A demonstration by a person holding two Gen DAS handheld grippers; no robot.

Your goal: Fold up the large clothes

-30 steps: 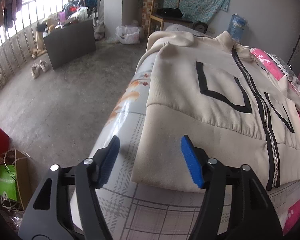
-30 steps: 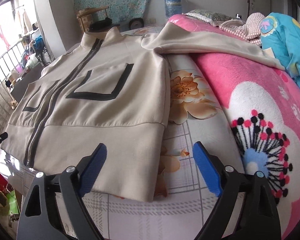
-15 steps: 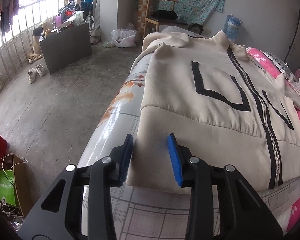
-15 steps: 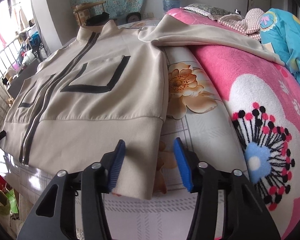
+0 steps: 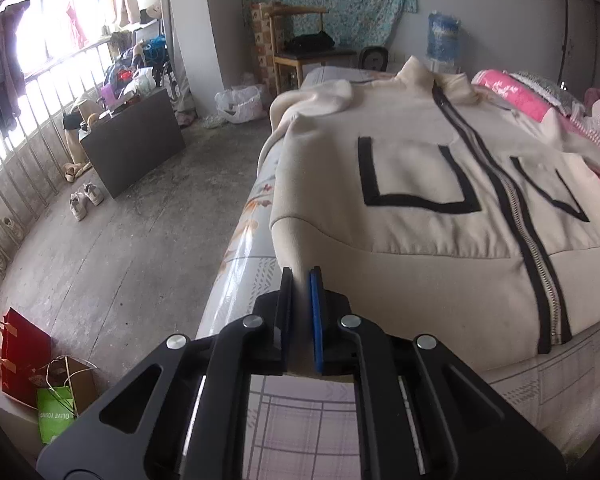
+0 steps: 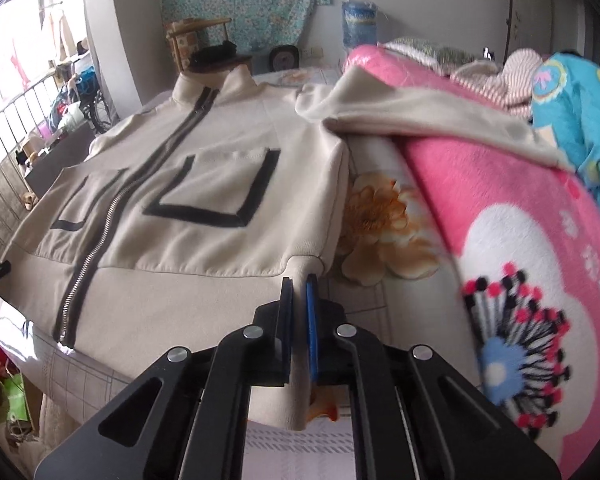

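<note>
The cream jacket (image 5: pixel 440 208) is spread front-up and zipped across the centre and right of the left wrist frame, and across the centre-left of the right wrist frame. It is judged to be laid flat so that its hem can be carried up over the body for a first fold. One sleeve (image 6: pixel 440 124) is seen trailing toward the upper right of the right wrist frame, over the pink blanket (image 6: pixel 520 248); it is not yet tucked in.

The left gripper (image 5: pixel 301 280) is clamped on the hem corner at lower centre of its frame, with cloth pinched between the pads. The right gripper (image 6: pixel 299 288) is likewise clamped on the opposite hem corner, at lower centre of its frame. Both corners are seen slightly raised off the bed, which suggests the lift is starting.

The bed (image 5: pixel 236 280) is covered by a glossy floral sheet. A concrete floor (image 5: pixel 120 240) fills the left of the left wrist frame, with a dark box (image 5: pixel 136 152), shoes (image 5: pixel 86 200) and paper bags (image 5: pixel 40 372) noted. A wooden chair (image 5: pixel 300 48) stands at upper centre.
</note>
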